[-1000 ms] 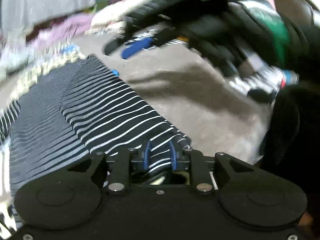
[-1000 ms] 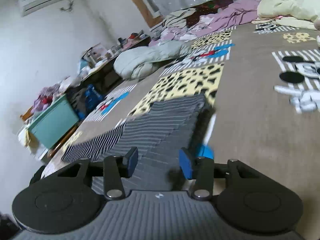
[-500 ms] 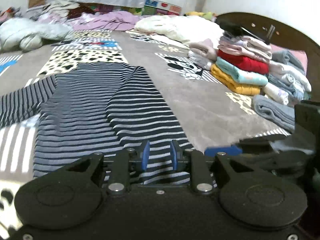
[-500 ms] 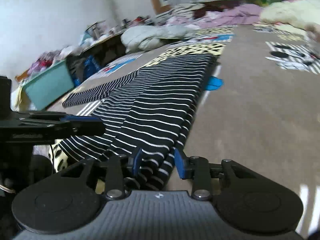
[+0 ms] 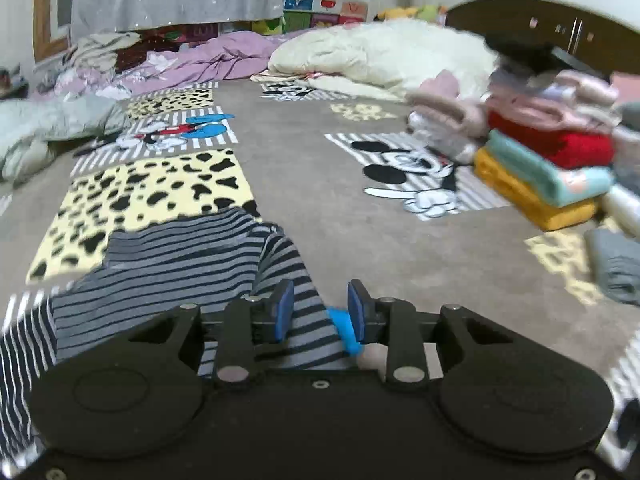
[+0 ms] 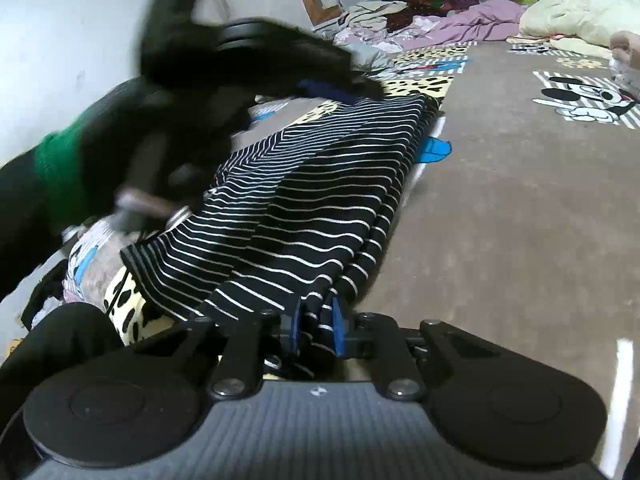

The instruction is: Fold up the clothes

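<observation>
Since half a second ago, left gripper (image 5: pixel 318 310) fingers have been opening over the striped shirt (image 6: pixel 320 208) on the bed; right gripper (image 6: pixel 316 326) fingers have been closing, pinching its hem. Thin grip risks slipping, undoing the fold.

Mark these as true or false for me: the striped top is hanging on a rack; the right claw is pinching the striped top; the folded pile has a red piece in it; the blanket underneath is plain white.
1. The striped top hangs on a rack. False: it lies flat on the bed cover.
2. The right claw pinches the striped top. True: its jaws have just been closing on the fabric's edge.
3. The folded pile contains a red piece. True.
4. The bed cover is plain white. False: it is grey-brown with cartoon and leopard-spot patches.
</observation>
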Motion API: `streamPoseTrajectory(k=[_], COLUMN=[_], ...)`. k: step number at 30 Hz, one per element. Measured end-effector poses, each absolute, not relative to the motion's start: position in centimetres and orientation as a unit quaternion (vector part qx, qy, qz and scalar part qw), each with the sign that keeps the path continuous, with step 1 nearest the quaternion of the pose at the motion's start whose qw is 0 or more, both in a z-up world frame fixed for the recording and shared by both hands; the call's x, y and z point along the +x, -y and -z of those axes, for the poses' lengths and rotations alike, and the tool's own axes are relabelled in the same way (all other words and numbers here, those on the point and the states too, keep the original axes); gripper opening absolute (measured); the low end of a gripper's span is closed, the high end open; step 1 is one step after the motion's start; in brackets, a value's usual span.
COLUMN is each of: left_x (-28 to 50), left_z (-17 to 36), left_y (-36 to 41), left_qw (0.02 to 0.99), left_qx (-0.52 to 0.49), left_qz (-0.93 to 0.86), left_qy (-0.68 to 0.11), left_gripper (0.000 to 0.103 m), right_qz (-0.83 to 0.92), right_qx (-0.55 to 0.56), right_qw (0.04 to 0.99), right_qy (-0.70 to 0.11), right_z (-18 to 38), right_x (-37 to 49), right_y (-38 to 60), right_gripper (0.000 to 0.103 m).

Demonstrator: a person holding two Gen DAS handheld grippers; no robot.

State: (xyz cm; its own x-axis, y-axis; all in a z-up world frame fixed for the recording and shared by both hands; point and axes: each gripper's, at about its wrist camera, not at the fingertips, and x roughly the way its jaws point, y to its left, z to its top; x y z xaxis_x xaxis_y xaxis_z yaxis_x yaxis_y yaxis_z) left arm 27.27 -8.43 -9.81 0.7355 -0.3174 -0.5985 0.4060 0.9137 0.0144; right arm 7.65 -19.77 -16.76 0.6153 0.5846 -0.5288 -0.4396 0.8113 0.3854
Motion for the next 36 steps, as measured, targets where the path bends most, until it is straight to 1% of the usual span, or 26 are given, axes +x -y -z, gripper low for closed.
streamPoseTrajectory(k=[4, 6, 7, 10, 12, 13, 15, 16, 17, 20, 23, 24, 26, 32, 34, 36], left_x=[29.7, 30.5, 30.9, 32.0, 32.8, 32.8, 32.4, 32.2, 32.1, 32.8, 33.4, 33.9, 34.8, 37.3, 37.4, 37.1], left_z=[11.8, 12.3, 12.4, 12.6, 13.3, 13.4, 12.4, 11.7, 11.1, 10.1, 10.3, 10.5, 11.1, 12.8, 13.8, 13.2], left_y=[10.8, 10.5, 10.2, 8.5, 8.2, 8.0, 7.0, 6.2, 5.6, 4.5, 6.4, 7.4, 7.9, 8.0, 8.7, 8.2], left_qw=[0.927, 0.93, 0.932, 0.939, 0.928, 0.925, 0.927, 0.93, 0.932, 0.933, 0.926, 0.923, 0.922, 0.922, 0.917, 0.915], left_qx=[0.137, 0.139, 0.136, 0.102, 0.107, 0.11, 0.079, 0.057, 0.04, 0.012, 0.056, 0.075, 0.081, 0.069, 0.098, 0.089], left_qz=[0.148, 0.131, 0.124, 0.106, 0.127, 0.138, 0.158, 0.165, 0.168, 0.166, 0.175, 0.174, 0.157, 0.097, 0.102, 0.123], left_qy=[-0.316, -0.314, -0.312, -0.312, -0.334, -0.337, -0.33, -0.322, -0.318, -0.318, -0.33, -0.335, -0.344, -0.368, -0.374, -0.373], left_gripper=[0.028, 0.012, 0.007, 0.007, 0.007, 0.009, 0.025, 0.038, 0.039, 0.037, 0.037, 0.035, 0.004, 0.003, 0.003, 0.004], right_qz=[-0.297, -0.304, -0.306, -0.312, -0.316, -0.317, -0.316, -0.316, -0.317, -0.318, -0.322, -0.324, -0.328, -0.33, -0.329, -0.33], right_qx=[0.121, 0.126, 0.128, 0.144, 0.153, 0.155, 0.162, 0.172, 0.178, 0.183, 0.188, 0.189, 0.192, 0.183, 0.184, 0.187], right_qw=[0.889, 0.887, 0.887, 0.884, 0.881, 0.88, 0.875, 0.872, 0.87, 0.869, 0.867, 0.867, 0.867, 0.867, 0.864, 0.858], right_qy=[-0.327, -0.323, -0.322, -0.318, -0.317, -0.319, -0.328, -0.331, -0.332, -0.333, -0.33, -0.328, -0.323, -0.326, -0.334, -0.347], right_z=[16.8, 16.8, 16.9, 16.9, 17.0, 17.1, 17.5, 17.7, 17.8, 17.8, 17.8, 17.7, 17.6, 17.5, 17.8, 18.2], right_x=[8.0, 8.1, 8.2, 8.5, 8.7, 8.8, 9.2, 9.4, 9.6, 9.6, 9.6, 9.6, 9.5, 9.4, 9.6, 9.8], right_y=[20.5, 20.7, 20.8, 21.3, 21.4, 21.4, 21.4, 21.5, 21.6, 21.8, 21.9, 21.9, 22.0, 22.1, 22.1, 22.1], right_gripper=[0.017, 0.017, 0.017, 0.017, 0.017, 0.017, 0.017, 0.017, 0.017, 0.017, 0.017, 0.017, 0.017, 0.016, 0.016, 0.016])
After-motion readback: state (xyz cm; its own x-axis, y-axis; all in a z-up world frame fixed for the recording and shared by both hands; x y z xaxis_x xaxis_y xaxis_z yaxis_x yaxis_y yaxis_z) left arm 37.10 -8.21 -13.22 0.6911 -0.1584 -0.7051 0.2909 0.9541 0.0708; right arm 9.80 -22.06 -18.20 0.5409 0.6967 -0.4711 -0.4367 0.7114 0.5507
